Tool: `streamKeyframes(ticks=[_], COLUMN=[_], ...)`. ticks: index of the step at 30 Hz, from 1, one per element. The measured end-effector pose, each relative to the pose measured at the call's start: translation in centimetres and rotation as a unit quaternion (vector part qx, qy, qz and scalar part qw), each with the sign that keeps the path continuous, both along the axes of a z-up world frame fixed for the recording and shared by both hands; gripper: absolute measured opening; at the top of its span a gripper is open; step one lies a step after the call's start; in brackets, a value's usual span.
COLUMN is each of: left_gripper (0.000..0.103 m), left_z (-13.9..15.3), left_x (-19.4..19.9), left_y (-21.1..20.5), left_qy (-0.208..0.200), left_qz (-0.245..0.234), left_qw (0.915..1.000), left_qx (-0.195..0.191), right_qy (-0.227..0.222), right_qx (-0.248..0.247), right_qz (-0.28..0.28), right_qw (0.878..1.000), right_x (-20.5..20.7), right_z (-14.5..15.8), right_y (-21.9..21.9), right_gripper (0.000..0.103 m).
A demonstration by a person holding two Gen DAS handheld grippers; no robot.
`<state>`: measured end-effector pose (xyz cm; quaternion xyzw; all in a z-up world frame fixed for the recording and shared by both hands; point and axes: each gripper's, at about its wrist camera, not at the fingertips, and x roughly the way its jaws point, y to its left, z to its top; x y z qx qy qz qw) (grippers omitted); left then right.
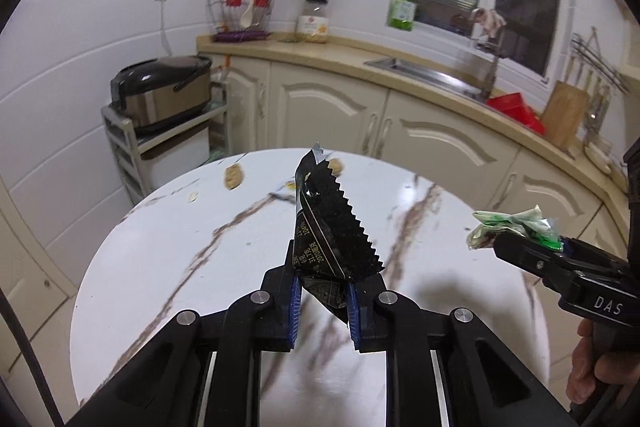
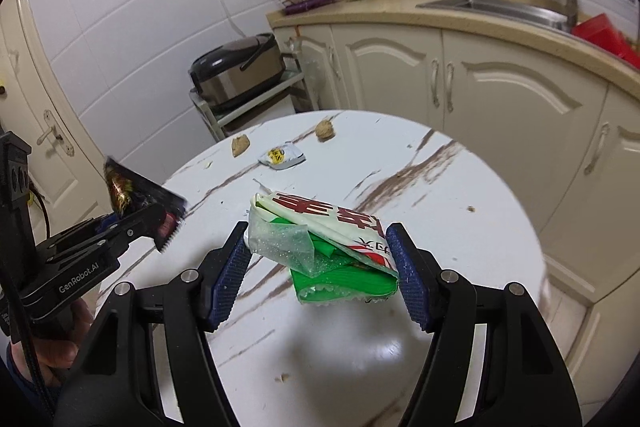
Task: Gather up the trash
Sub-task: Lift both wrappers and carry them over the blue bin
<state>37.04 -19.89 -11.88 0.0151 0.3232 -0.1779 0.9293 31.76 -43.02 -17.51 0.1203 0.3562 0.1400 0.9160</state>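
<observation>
In the left wrist view, the left gripper (image 1: 324,291) is pinching a black foil wrapper with a saw-tooth edge (image 1: 332,223) by its lower end, above the round white marble-patterned table (image 1: 180,247); thin and slick, it is likely to slip unless held well in from the edge.

In the right wrist view, the right gripper (image 2: 320,267) is clamping a crumpled green-and-white plastic packet (image 2: 332,239) across its width, off the table. Being soft and light, it is probably squashing easily.

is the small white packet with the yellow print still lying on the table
Yes, the white packet lies on the round table, beyond the right gripper.
</observation>
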Motion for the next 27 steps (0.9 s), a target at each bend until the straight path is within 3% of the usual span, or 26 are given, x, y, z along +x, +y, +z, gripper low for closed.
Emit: streamKeyframes(ticks=[6,15,21,27], left_gripper=[0.015,0.015,0.015,0.015], left_z=[0.4,1.8,1.9,0.8], left_x=[-4.2,-7.0,-8.4,-8.5], left_y=[-2.4,-6.7,-11.7,-17.6], left_qy=[-0.003,-0.003,-0.007,0.006], left_qz=[-0.033,-0.075,-0.142,-0.214], left_qw=[0.9995,0.9972,0.9898,0.9767], left_qx=[-0.001,0.005,0.006,0.008], right_qy=[-0.032,-0.039,-0.042,-0.029], right_qx=[0.004,0.019,0.024,0.021], right_qz=[-0.033,-0.075,-0.126,-0.194], right_qw=[0.999,0.996,0.991,0.98], right_x=[-4.4,-8.3,-11.4,-14.9], right_z=[2.5,2.3,1.9,0.6], right_y=[-4.0,-9.3,-14.1,-20.9], right_gripper=[0.065,0.065,0.065,0.065])
